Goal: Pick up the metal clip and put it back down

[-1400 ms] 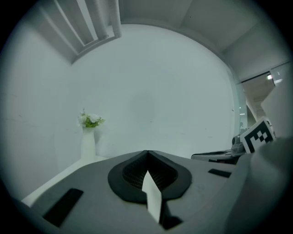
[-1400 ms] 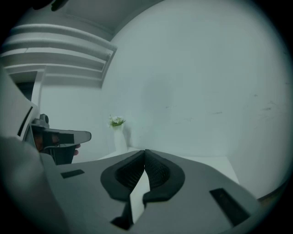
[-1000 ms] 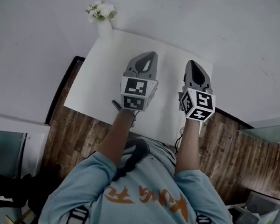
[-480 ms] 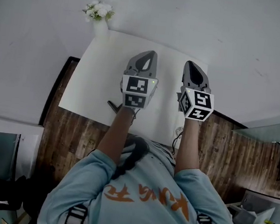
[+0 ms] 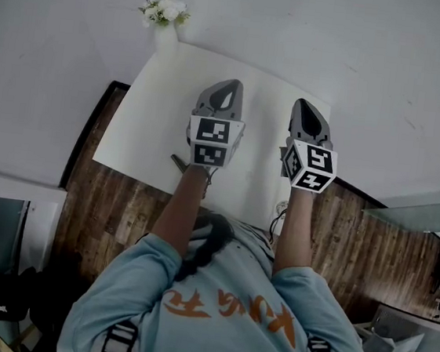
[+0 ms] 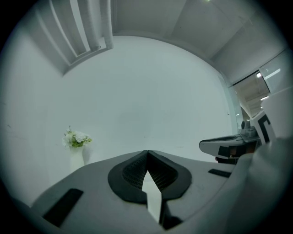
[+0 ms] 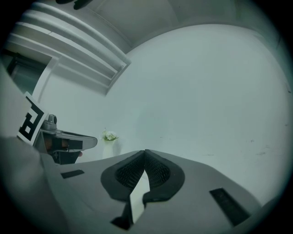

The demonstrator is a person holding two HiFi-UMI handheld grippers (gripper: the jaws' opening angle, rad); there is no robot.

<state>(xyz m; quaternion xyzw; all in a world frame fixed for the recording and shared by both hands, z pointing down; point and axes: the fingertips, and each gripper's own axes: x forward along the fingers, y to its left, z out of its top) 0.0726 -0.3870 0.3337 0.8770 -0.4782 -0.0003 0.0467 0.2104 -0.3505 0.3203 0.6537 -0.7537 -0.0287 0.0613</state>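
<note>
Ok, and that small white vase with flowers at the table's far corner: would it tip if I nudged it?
Probably: the vase looks tall and narrow with flowers bunched on top, so likely top-heavy. It stands at the very corner of the table, so a push might send it off the edge. Its material is unclear; treat it as breakable.

Metal clip: can't make it out; pos. & pose unclear.

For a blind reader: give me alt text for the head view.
A person holds the left gripper and right gripper, both shut and empty, over a white table; a vase of flowers stands at its far corner.
</note>
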